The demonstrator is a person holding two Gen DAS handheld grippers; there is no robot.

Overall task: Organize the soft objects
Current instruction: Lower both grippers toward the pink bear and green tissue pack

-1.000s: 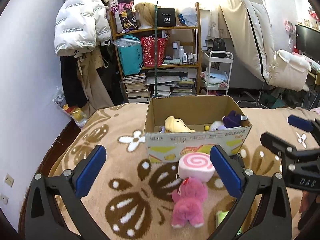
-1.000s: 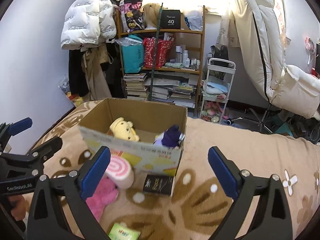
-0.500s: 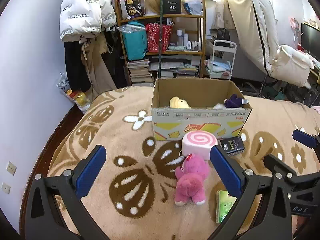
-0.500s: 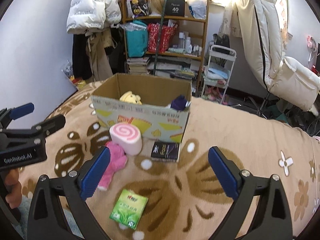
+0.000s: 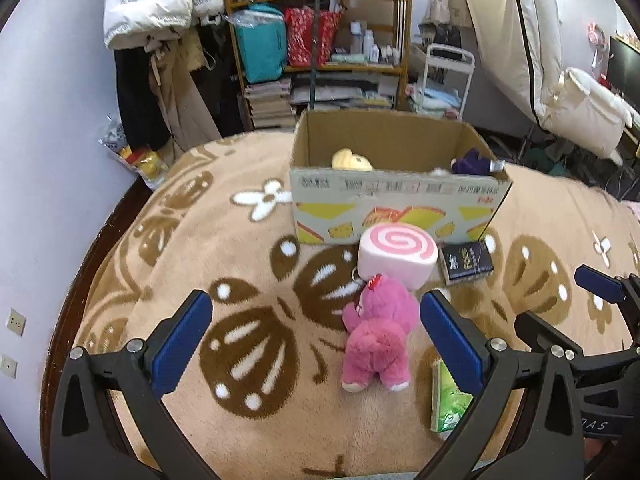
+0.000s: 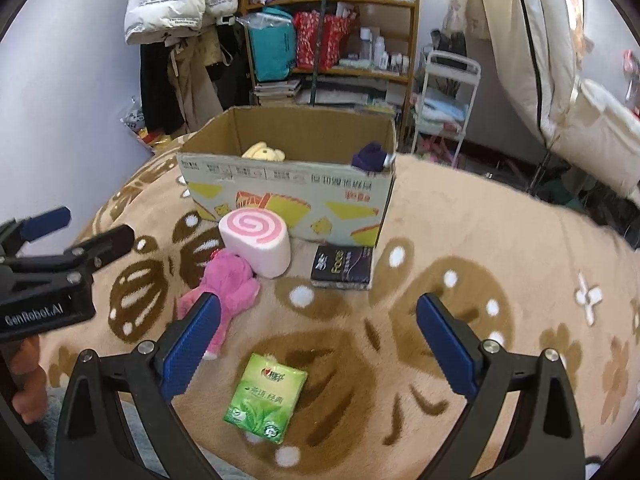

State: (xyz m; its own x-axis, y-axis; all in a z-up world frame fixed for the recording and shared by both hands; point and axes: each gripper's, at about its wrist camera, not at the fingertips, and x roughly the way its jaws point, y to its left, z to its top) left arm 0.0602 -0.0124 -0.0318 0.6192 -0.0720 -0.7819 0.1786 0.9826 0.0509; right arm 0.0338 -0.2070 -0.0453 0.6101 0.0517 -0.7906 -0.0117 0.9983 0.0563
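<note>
A cardboard box (image 5: 400,208) (image 6: 288,196) stands on the brown blanket. Inside it lie a yellow plush (image 5: 352,159) (image 6: 264,152) and a purple plush (image 5: 470,162) (image 6: 370,158). In front of the box lie a pink swirl-roll cushion (image 5: 396,252) (image 6: 256,240) and a pink plush bear (image 5: 380,340) (image 6: 228,284). My left gripper (image 5: 316,344) is open and empty, held back from the bear, which lies between its fingers in view. My right gripper (image 6: 316,348) is open and empty above a green tissue pack (image 6: 266,398) (image 5: 448,404).
A dark flat box (image 5: 466,260) (image 6: 342,266) lies right of the swirl cushion. Beyond the bed stand a cluttered shelf (image 5: 320,32), hanging coats (image 5: 160,40), a white cart (image 5: 444,80) and a white chair (image 5: 560,60). The bed edge drops off at left.
Both grippers have drawn back from the box and risen, so the box looks smaller and the green pack and dark box have come into view. Both jaws stay open.
</note>
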